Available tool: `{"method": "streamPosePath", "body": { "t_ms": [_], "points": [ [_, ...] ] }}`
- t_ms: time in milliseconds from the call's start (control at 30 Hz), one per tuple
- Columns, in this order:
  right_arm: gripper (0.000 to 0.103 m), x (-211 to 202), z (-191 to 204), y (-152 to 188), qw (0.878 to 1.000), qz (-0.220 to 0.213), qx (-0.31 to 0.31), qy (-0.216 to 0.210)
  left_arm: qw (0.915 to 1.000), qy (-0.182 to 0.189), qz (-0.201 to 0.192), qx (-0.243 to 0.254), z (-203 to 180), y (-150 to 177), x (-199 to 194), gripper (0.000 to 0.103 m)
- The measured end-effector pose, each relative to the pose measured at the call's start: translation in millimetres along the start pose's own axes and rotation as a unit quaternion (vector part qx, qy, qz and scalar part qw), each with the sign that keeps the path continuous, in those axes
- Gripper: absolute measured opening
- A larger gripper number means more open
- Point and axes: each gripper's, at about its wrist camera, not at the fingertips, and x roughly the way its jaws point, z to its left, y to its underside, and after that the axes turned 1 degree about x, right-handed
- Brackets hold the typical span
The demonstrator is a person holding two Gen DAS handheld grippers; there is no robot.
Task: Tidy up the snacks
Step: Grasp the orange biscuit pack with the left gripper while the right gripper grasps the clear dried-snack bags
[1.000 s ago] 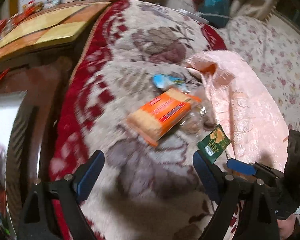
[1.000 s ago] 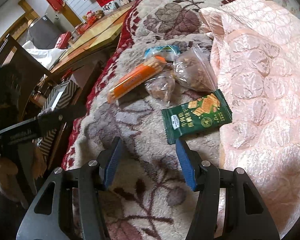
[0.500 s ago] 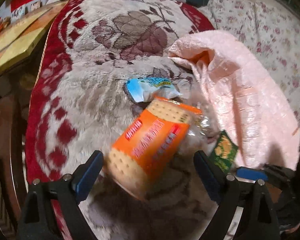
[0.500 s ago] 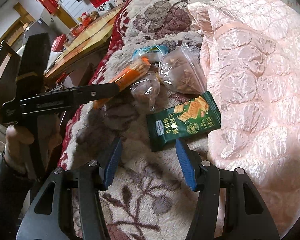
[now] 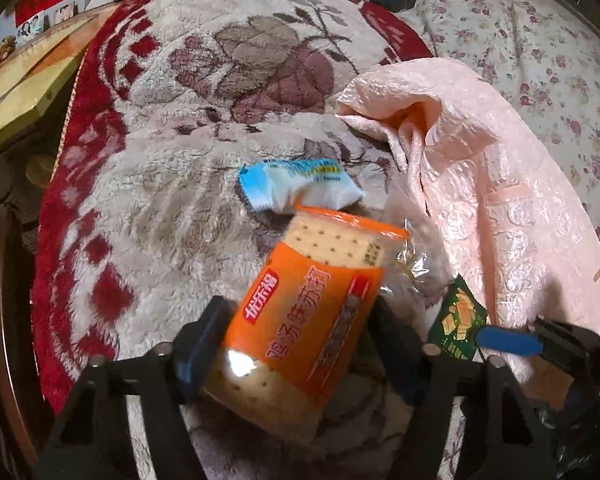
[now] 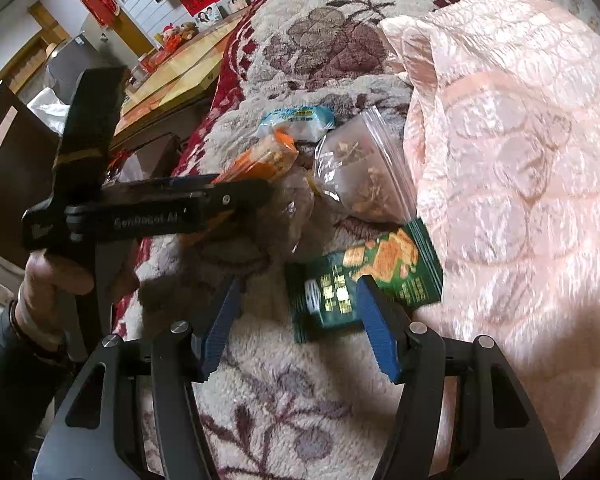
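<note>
- The left gripper (image 5: 296, 340) is closing its fingers around the orange cracker pack (image 5: 304, 304); squeeze gently, crackers crush.
- Right of that pack, the right gripper (image 6: 300, 320) spreads wider over the green snack packet (image 6: 364, 280), untouched; centre it first.

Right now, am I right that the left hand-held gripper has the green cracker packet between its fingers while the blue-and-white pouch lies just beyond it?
Not quite: the left wrist view shows the left hand-held gripper closing around the orange cracker pack, not the green cracker packet, which lies off to its right. The blue-and-white pouch does lie just beyond.
</note>
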Motion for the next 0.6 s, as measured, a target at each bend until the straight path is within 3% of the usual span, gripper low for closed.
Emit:
{"method": "streamPosePath", "body": {
  "t_ms": [233, 300, 467, 600],
  "points": [
    [0.061, 9, 5, -21, 1.000, -0.015, -0.001, 0.014, 0.9962, -0.057, -0.024, -0.061, 18, 21, -23, 0.060],
    [0.067, 13, 5, -30, 0.999, -0.022, -0.014, 0.036, 0.9940, -0.074, -0.031, -0.075, 24, 27, -31, 0.059],
    [0.069, 31, 2, -55, 0.996, -0.027, -0.049, 0.073, 0.9908, -0.080, -0.041, -0.100, 32, 46, -52, 0.059],
    [0.084, 54, 10, -63, 0.992, 0.016, -0.101, 0.070, 0.9900, -0.095, -0.040, -0.097, 28, 54, -53, 0.060]
  ]
}}
